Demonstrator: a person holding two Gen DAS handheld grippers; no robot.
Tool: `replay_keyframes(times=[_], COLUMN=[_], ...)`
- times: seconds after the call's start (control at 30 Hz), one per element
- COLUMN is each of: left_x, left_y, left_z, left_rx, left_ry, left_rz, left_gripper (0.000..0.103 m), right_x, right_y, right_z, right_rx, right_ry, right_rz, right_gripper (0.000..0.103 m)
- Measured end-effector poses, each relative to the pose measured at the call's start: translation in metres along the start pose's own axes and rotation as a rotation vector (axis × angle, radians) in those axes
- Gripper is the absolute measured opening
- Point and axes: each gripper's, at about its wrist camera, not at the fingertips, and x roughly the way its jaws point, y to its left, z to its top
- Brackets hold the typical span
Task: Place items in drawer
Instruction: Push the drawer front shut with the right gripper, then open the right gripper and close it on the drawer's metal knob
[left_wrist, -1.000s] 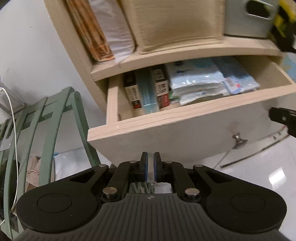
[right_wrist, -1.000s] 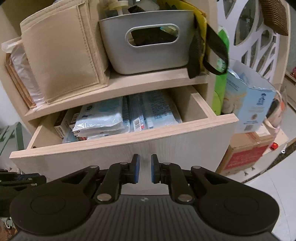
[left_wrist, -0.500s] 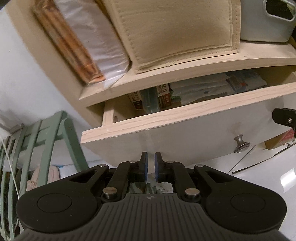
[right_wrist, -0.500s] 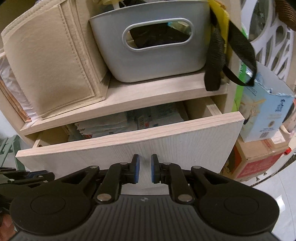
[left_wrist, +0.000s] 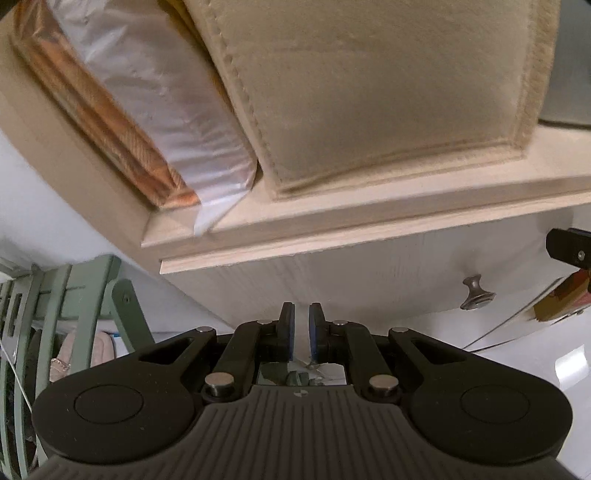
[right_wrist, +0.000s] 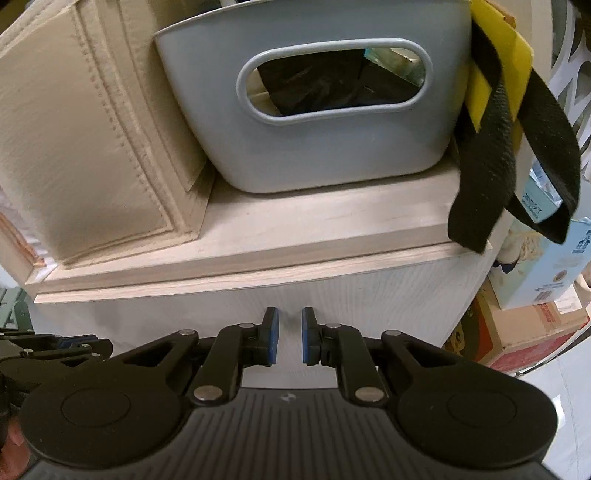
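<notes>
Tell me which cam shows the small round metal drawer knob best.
Left wrist view. The small round metal drawer knob is clearly visible there, on the pale wooden drawer front, right of the left tool. The right wrist view shows only bare drawer front; no knob is visible.

The drawer (right_wrist: 258, 306) front was pale wood with a fine, matt grain and a raw plywood top edge. Its knob (left_wrist: 476, 295) was dull brushed metal. The shelf (right_wrist: 314, 229) above was the same light, unpolished wood. On it, a beige box (left_wrist: 388, 92) looked like soft, stitched felt; a bin (right_wrist: 314, 147) was smooth grey plastic; a bag (left_wrist: 166, 110) was glossy, crinkled white plastic. A black strap (right_wrist: 517, 166) was coarse woven webbing. Both grippers (right_wrist: 290, 341) were matt black plastic with ribbed bodies, metal pins and blue pads (left_wrist: 291, 332). The chair (left_wrist: 88, 302) was painted green.
</notes>
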Motion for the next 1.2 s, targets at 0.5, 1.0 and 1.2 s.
replay_keyframes(times=[0.5, 1.0, 1.2], left_x=[-0.021, -0.131, -0.125], left_y=[-0.004, 0.028, 0.042], left_z=[-0.007, -0.034, -0.038], left_rx=[-0.037, 0.034, 0.001], left_ry=[0.023, -0.355, -0.347], left_rz=[-0.112, -0.060, -0.084], left_gripper=[0.087, 0.093, 0.094], right_x=[-0.004, 0.038, 0.049], right_y=[-0.009, 0.031, 0.044], right_z=[0.010, 0.026, 0.035], right_rx=[0.188, 0.103, 0.136], right_ry=[0.062, 0.303, 0.366], right_rz=[0.055, 0.077, 0.081], right_gripper=[0.062, 0.040, 0.020])
